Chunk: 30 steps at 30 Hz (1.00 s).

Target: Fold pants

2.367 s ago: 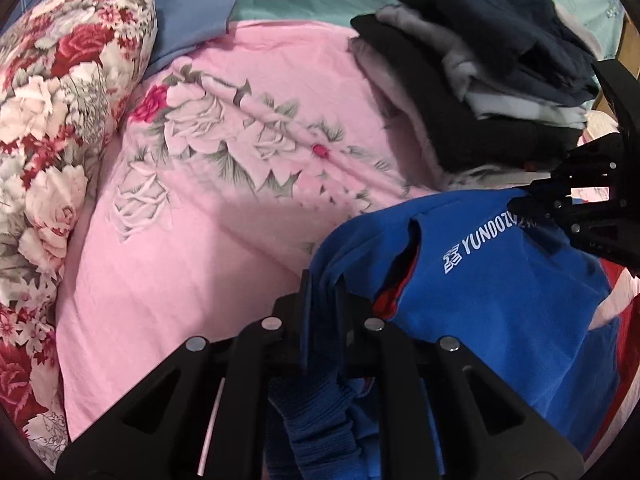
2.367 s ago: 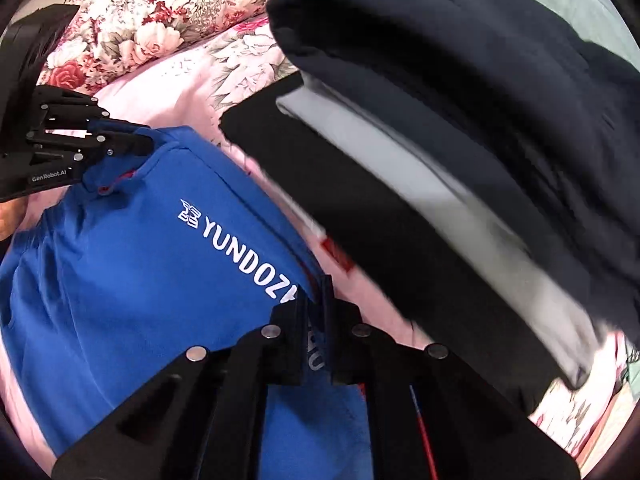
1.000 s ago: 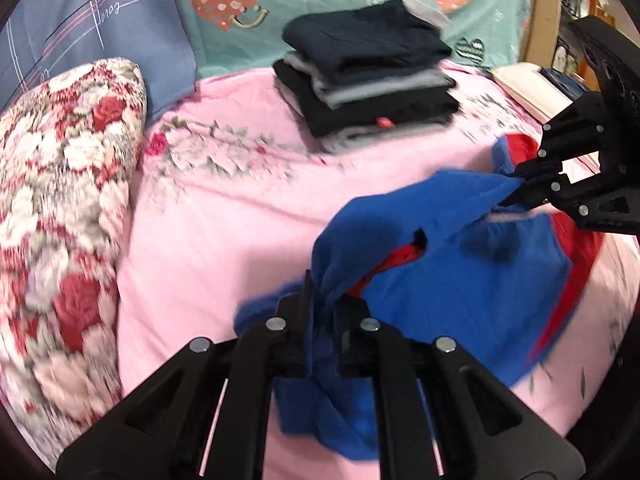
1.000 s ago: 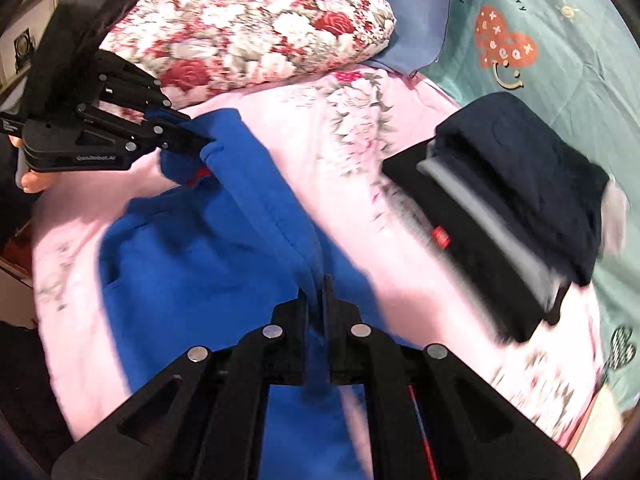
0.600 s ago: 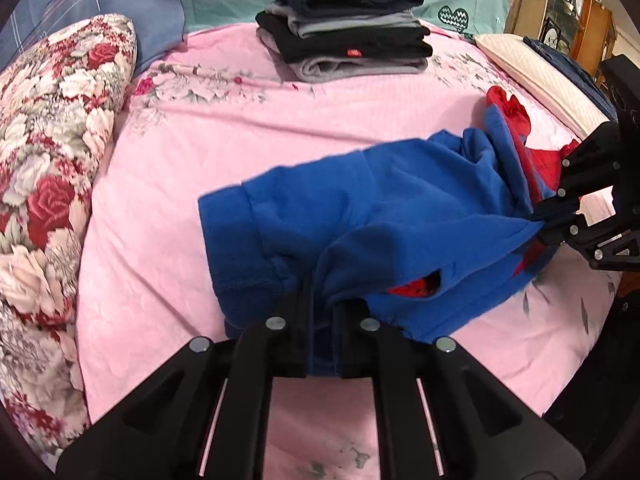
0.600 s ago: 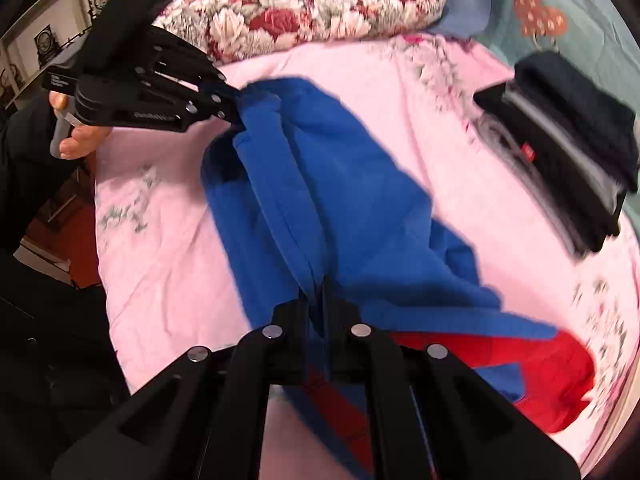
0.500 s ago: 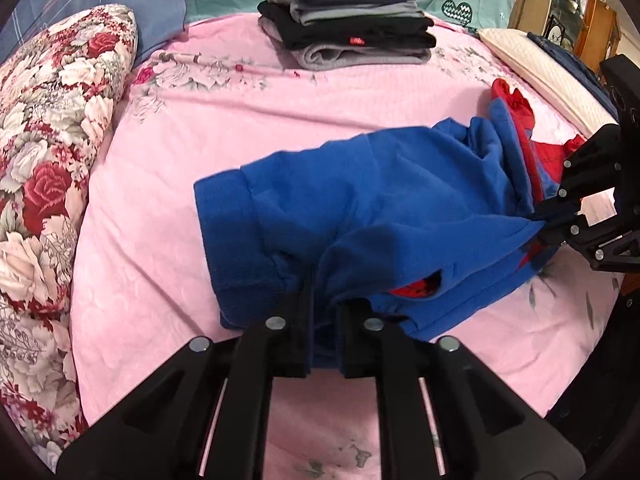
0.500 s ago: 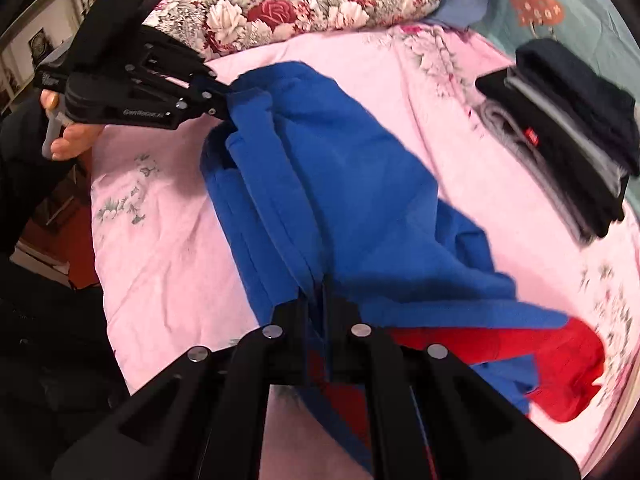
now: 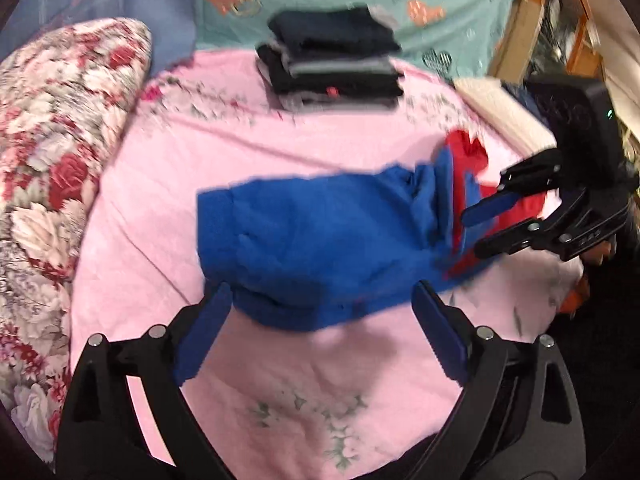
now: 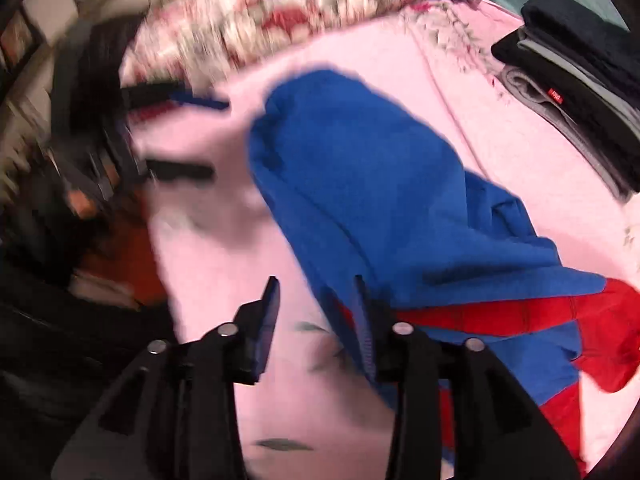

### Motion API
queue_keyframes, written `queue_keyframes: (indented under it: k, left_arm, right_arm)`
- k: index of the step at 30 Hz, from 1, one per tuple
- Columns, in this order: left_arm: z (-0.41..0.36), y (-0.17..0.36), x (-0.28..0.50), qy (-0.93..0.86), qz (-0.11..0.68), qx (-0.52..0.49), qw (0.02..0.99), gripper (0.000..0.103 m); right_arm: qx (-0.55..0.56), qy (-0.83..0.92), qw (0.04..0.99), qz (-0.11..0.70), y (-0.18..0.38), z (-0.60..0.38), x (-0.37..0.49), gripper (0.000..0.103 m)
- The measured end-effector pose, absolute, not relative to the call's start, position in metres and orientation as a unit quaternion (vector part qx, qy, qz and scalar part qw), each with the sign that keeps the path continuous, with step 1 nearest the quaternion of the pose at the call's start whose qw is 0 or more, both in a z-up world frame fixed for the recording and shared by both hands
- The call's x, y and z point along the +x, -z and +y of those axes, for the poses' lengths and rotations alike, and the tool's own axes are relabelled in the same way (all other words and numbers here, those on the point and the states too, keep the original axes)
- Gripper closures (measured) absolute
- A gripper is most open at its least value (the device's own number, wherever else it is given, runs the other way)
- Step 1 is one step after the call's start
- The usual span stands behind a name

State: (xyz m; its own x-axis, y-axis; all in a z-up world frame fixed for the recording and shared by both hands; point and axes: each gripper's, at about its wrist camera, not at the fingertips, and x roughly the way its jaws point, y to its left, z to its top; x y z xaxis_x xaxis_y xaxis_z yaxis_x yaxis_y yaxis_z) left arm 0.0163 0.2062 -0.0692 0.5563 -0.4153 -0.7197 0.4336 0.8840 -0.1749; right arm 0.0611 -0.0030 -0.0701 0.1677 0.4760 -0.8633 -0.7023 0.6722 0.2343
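The blue pants (image 9: 320,240) lie in a folded heap in the middle of the bed (image 9: 168,232), on its pink flowered sheet, with red parts showing at their right end; how the layers are stacked cannot be made out through the blur. The left hand-held gripper (image 9: 320,332) hovers at the near edge of the heap with its jaws spread wide and nothing between them. The right hand-held gripper (image 9: 476,228) sits at the right end of the pants, jaws parted; in its own view (image 10: 316,320) one finger overlaps the blue cloth, but whether it touches or merely stands in front is unclear, and no cloth is pinched between the jaws. Far across the bed a stack of folded dark clothes (image 9: 332,60) rests well apart from the pants, against a teal sheet with heart prints (image 9: 440,0). A flowered pillow (image 9: 52,160) runs along the left side, cut off by the frame edge. Wooden furniture (image 9: 536,20) at the far right is too smeared to identify. The right wrist view is heavily blurred at its left, where the other gripper is only a dark shape.
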Motion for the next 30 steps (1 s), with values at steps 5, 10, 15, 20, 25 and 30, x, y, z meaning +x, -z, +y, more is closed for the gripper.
queue_keyframes:
  k: [5,10,15,20,25,30]
  left_arm:
    - [0.205,0.063,0.048,0.168,0.413,-0.102,0.889,0.015]
    - [0.186,0.106,0.065,0.171,0.479,-0.141,0.849,0.092]
    - [0.167,0.154,0.066,0.15,0.522,-0.124,0.83,0.092]
    - [0.17,0.156,0.068,0.151,0.515,-0.143,0.832,0.092]
    - [0.17,0.155,0.068,0.159,0.518,-0.129,0.831,0.092]
    - [0.169,0.155,0.07,0.152,0.521,-0.122,0.831,0.092]
  right_arm:
    - [-0.121,-0.332,0.806,0.474,0.064,0.011,0.08,0.089]
    - [-0.106,-0.33,0.768,0.539,0.108,0.028,0.082,0.095]
    - [-0.119,-0.326,0.763,0.546,0.126,0.03,0.065,0.095]
    - [-0.114,-0.318,0.767,0.546,0.122,0.026,0.064,0.094]
    - [-0.059,-0.309,0.79,0.525,0.073,-0.02,0.066,0.075]
    - [-0.029,-0.129,0.843,0.521,0.026,-0.128,0.114,0.049]
